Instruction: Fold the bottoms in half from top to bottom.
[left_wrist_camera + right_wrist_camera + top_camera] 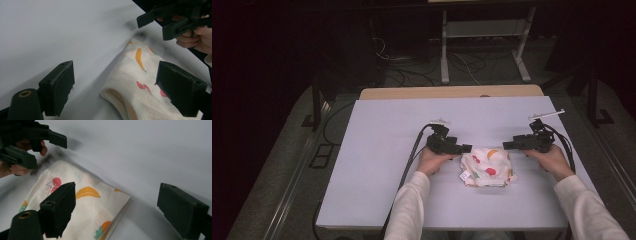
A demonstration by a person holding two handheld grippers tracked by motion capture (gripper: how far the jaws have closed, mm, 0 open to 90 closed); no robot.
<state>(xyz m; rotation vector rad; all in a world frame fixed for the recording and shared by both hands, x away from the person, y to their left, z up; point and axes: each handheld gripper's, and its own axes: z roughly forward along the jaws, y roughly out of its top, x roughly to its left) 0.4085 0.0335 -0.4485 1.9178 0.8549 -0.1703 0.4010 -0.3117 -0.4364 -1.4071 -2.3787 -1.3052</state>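
Observation:
A folded white cloth (488, 167) with a fruit print lies flat on the pale grey table (382, 150), near its front middle. My left gripper (466, 148) hovers at the cloth's left far corner and my right gripper (507, 145) at its right far corner, tips pointing toward each other. In the left gripper view, the left gripper (117, 82) is open over the cloth's (135, 82) folded edge, with the right gripper (152, 26) beyond. In the right gripper view, the right gripper (120, 205) stands open over the cloth's (87, 202) corner, pads clear of it, the left gripper (48, 152) farther off.
Black cables (412, 160) trail from both grippers toward the table's front edge. A wooden strip (452, 92) runs along the table's far edge. Beyond it, white desk legs (444, 50) and loose cables lie on the dark floor.

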